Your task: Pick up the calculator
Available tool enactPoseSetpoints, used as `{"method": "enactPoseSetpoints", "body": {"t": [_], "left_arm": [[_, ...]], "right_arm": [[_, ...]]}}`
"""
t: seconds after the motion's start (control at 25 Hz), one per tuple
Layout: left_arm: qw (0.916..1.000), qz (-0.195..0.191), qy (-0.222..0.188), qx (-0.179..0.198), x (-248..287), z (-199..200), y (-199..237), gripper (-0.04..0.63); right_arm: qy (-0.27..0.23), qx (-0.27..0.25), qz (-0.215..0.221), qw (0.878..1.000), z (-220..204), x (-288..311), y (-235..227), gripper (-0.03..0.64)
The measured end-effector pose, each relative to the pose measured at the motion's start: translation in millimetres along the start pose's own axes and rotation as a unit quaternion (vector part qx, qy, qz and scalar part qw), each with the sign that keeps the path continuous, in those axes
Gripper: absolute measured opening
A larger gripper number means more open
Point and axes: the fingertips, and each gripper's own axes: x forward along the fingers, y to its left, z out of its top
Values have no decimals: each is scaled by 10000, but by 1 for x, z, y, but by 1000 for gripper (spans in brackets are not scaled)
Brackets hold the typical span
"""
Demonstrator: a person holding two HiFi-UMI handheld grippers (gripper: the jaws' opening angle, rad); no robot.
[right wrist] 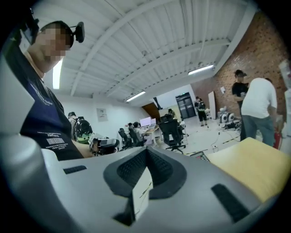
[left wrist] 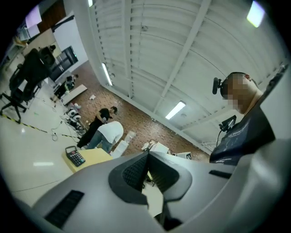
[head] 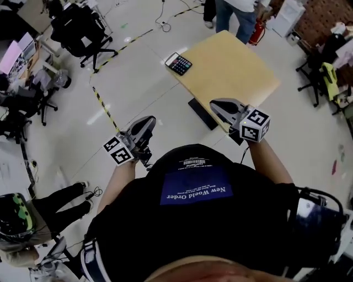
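A black calculator lies at the near-left corner of a light wooden table; it also shows small in the left gripper view. In the right gripper view, only an edge of the calculator peeks over the gripper body. My left gripper hangs over the floor, short of the table and left of it, with its jaws shut and nothing between them. My right gripper is over the table's near edge, tips together. A small white tab sits low in its slit.
Two people stand at the table's far side, next to a red extinguisher. Office chairs stand at the back left and another chair at the right. Yellow-black tape crosses the floor. A person sits at the lower left.
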Motion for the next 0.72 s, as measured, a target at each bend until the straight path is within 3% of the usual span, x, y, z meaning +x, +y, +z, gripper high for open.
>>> {"method": "enactPoseSetpoints", "body": {"t": [0.16,0.36,0.52,0.72], "left_arm": [[9982,-500,311,-120,84,-23,-23,6],[9955,-784,531,-80,171,-47,-48,6],[9962,-653,571,-10,223,-54,-51,8],[9987,-6,472,179,256,-29,-4,8]], "right_arm": [[-354,75,-593,9976,10,-80,-39,-15],[-603,-24,-922,9939,17,-164,-79,-15],[-715,-99,-925,9931,25,-208,-110,-15],[-719,-258,-783,9940,42,-222,-140,-15]]}}
